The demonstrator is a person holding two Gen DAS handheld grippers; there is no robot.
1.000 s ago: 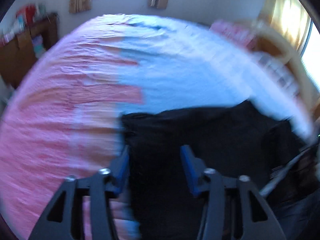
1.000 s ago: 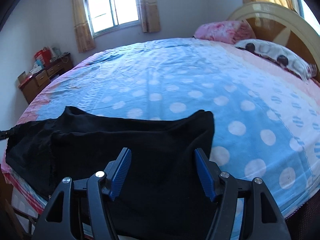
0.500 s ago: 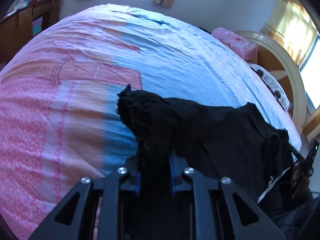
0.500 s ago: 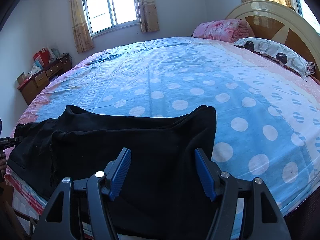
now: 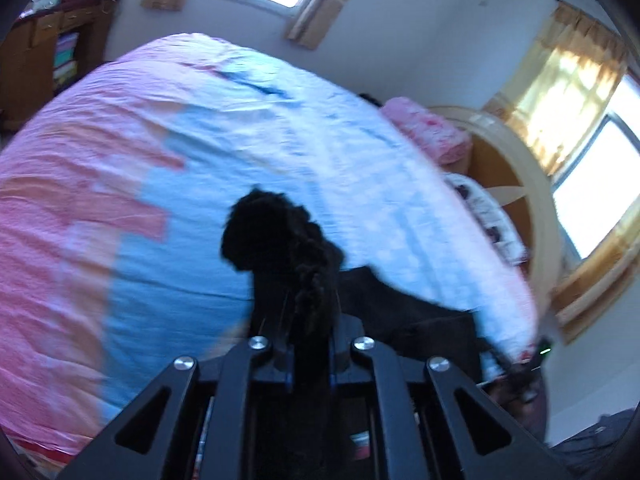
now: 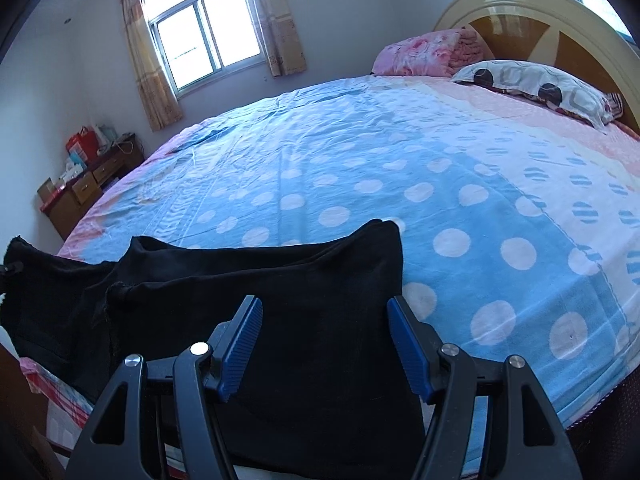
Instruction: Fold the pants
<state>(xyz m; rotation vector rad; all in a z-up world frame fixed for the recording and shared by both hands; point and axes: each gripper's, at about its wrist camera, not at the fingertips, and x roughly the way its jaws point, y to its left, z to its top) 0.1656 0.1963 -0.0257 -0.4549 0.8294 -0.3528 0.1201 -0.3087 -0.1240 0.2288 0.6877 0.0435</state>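
The left claw (image 5: 310,344) is pressed together, pinching a bunched end of the black pants (image 5: 280,232), which rises in a dark clump at twelve o'clock from its tips, lifted off the bed (image 5: 120,208). The right claw (image 6: 324,344) is spread wide and pinches nothing; the pants (image 6: 280,288) lie flat beneath it at the near edge of the polka-dot bed (image 6: 440,184). Further off at one o'clock, two pillows (image 6: 532,84) rest against the headboard (image 6: 520,12).
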